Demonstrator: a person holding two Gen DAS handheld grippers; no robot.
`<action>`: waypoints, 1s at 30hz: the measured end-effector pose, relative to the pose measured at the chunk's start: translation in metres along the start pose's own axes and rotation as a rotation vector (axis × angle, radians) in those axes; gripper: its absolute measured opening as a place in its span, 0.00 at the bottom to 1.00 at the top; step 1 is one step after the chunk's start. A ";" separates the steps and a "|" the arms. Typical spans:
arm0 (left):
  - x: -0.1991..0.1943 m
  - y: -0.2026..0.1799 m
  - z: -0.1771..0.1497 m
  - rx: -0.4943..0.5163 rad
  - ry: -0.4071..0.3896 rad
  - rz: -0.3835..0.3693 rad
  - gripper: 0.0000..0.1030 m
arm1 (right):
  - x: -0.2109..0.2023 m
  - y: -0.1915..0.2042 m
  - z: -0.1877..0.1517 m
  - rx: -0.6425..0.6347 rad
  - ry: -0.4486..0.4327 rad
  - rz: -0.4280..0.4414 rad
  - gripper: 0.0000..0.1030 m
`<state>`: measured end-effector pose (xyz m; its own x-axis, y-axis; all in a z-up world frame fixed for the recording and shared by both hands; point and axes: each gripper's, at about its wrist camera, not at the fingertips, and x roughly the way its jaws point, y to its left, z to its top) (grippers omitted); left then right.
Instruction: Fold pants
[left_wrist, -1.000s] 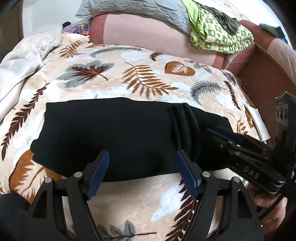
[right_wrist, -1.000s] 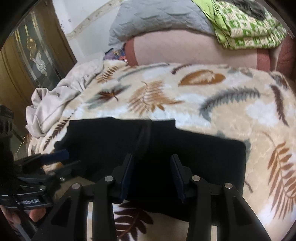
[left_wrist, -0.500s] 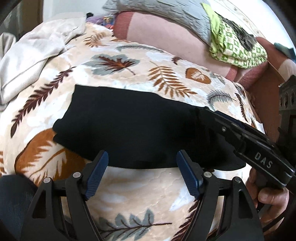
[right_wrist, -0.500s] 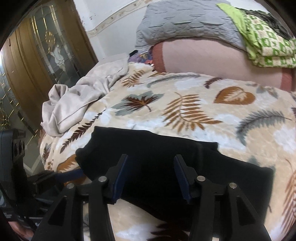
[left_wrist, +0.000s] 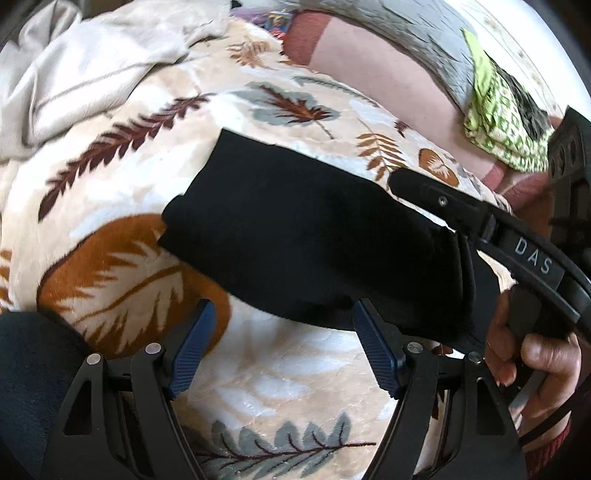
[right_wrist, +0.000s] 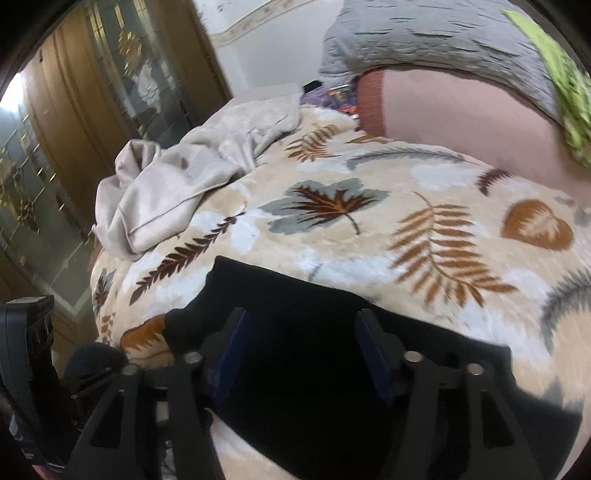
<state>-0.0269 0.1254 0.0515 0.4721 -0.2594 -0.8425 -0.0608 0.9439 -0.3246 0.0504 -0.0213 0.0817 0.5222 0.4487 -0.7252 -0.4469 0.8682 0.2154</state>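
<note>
The black pants (left_wrist: 306, 236) lie folded into a compact rectangle on the leaf-print blanket (left_wrist: 288, 373). They also show in the right wrist view (right_wrist: 306, 332). My left gripper (left_wrist: 284, 347) is open and empty, just short of the pants' near edge. My right gripper (right_wrist: 303, 350) is open and empty, hovering over the middle of the pants. In the left wrist view the right gripper's arm (left_wrist: 480, 221) reaches over the right end of the pants, held by a hand (left_wrist: 532, 354).
A crumpled beige garment (left_wrist: 92, 66) lies at the bed's far left, also in the right wrist view (right_wrist: 192, 177). A pink bolster (right_wrist: 461, 118) with grey and green-patterned bedding (left_wrist: 506, 110) runs along the back. A wooden glass-panelled door (right_wrist: 92, 122) stands left of the bed.
Both grippers have drawn back from the pants and swung left. The right gripper's jaws have widened. The pants lie still in their folded shape.
</note>
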 end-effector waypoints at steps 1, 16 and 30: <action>0.001 0.003 0.000 -0.014 0.002 -0.005 0.74 | 0.005 0.002 0.003 -0.015 0.006 0.006 0.66; 0.008 0.023 0.007 -0.147 0.012 -0.057 0.80 | 0.088 0.033 0.037 -0.235 0.162 0.049 0.68; 0.011 0.023 0.014 -0.106 -0.049 -0.061 0.31 | 0.115 0.035 0.041 -0.186 0.198 0.190 0.16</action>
<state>-0.0110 0.1467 0.0404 0.5201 -0.3030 -0.7985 -0.1215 0.8992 -0.4204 0.1247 0.0695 0.0330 0.2738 0.5336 -0.8002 -0.6576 0.7110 0.2491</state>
